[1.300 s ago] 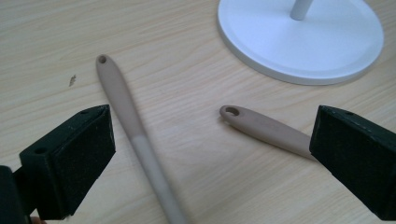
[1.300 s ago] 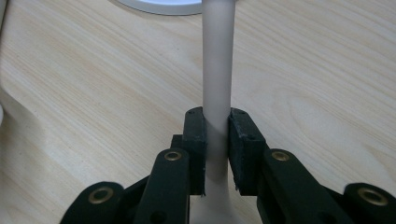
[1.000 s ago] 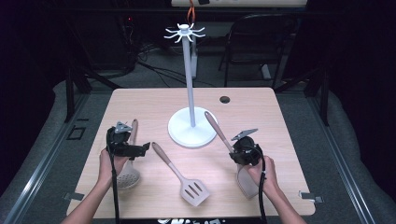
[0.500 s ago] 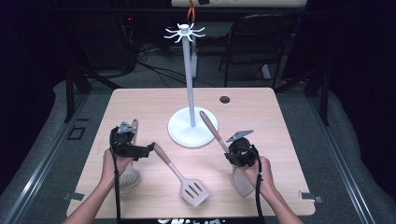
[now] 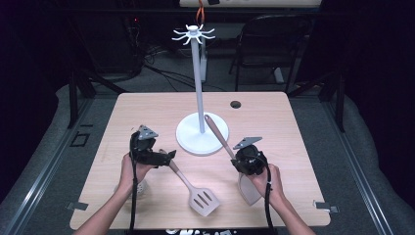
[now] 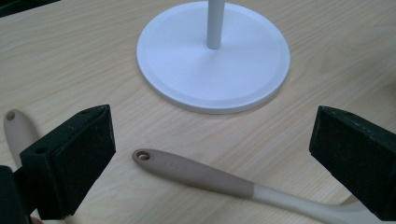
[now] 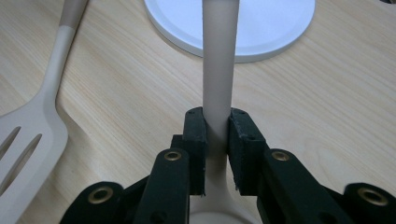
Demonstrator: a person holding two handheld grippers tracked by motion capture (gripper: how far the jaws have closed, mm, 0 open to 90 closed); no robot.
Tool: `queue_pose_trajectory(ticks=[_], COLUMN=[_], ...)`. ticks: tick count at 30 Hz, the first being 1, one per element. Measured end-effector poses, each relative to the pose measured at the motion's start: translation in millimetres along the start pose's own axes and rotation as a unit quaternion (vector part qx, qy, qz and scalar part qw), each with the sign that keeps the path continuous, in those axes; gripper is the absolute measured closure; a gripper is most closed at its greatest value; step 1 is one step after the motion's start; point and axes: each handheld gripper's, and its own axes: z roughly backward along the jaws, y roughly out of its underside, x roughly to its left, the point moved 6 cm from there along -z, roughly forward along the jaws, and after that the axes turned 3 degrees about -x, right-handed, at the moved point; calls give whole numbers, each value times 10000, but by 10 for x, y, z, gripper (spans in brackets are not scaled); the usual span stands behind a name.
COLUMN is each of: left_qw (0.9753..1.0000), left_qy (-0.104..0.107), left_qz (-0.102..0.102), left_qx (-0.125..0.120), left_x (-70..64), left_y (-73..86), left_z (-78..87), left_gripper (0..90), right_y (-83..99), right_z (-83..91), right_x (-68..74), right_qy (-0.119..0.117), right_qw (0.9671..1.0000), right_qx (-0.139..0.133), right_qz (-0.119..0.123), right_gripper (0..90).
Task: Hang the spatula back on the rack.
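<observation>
The stand (image 5: pixel 201 133) sits at the table's (image 5: pixel 293 127) centre, with the slotted turner (image 5: pixel 193 187) lower left of it.

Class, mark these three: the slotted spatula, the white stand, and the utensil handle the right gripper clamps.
slotted spatula (image 5: pixel 203 200), high view, on its slotted blade.
white stand (image 6: pixel 187 60), left gripper view, on its round base.
utensil handle (image 7: pixel 219 56), right gripper view, on the shaft above the jaws.

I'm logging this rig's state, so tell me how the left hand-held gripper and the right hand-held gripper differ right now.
The left hand-held gripper has its jaws wide apart and holds nothing, while the right hand-held gripper is shut on a utensil handle. The left one hovers over the slotted spatula handle lying on the table; the right one's utensil points toward the white stand. Both are black, hand-held, and near the stand's base.
</observation>
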Motion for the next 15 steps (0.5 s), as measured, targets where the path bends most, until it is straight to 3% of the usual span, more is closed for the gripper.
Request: queue_pose_trajectory(ticks=[8, 15], left_qw=[9987, 9964], left_qy=[457, 663], left_qz=[-70, -12], left_qx=[-227, -532], left_x=[-233, -405], left_y=[-126, -256], left_z=[-91, -124], left_gripper=[2, 0], right_y=[-108, -261], right_z=[-22, -13], right_x=[111, 171], right_qy=[-37, -32], right_qw=[9998, 9993], right_qx=[-81, -315], right_qz=[191, 215], right_gripper=[786, 786])
